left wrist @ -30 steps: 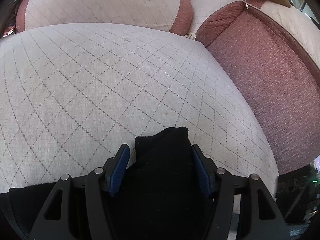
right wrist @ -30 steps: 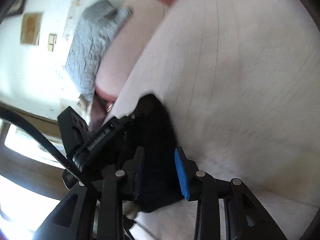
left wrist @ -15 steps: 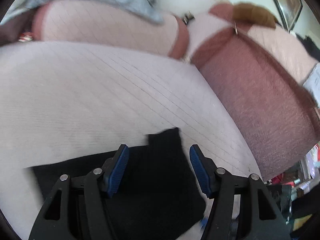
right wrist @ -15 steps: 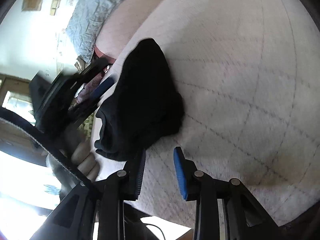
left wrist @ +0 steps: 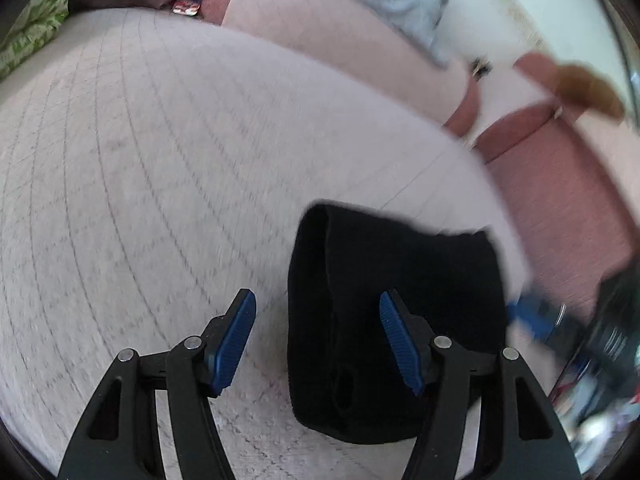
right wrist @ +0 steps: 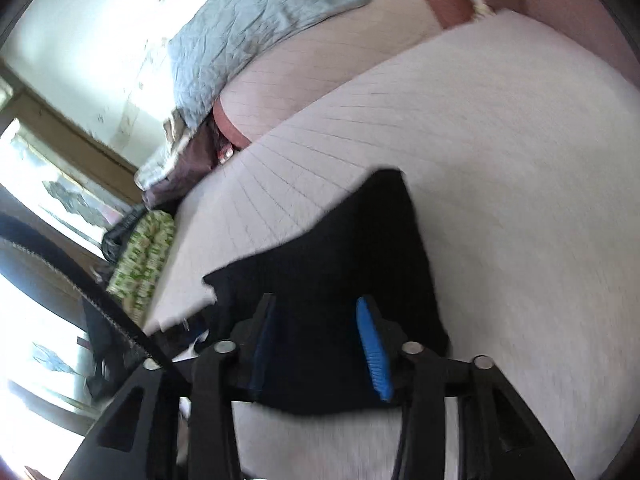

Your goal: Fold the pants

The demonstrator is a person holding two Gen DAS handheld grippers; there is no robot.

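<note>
The black pants (left wrist: 396, 300) lie folded into a compact bundle on the pale quilted sofa seat (left wrist: 160, 184). My left gripper (left wrist: 318, 340) is open and empty, hovering just left of the bundle, its right finger over the cloth. In the right wrist view the pants (right wrist: 360, 256) lie in front of my right gripper (right wrist: 320, 346), which is open above their near edge with nothing pinched between the pads. The other gripper's blue pad (left wrist: 528, 316) shows blurred at the bundle's right side.
A pink back cushion (left wrist: 344, 40) with a grey blanket (right wrist: 256, 28) draped on it runs behind the seat. A reddish sofa section (left wrist: 560, 200) lies to the right. A green patterned cloth (right wrist: 144, 256) sits at the seat's left end, near windows.
Both grippers have let go of the pants and pulled back. The left gripper has swung left, so the bundle now lies to its right. The right gripper moved back over the bundle's near edge.
</note>
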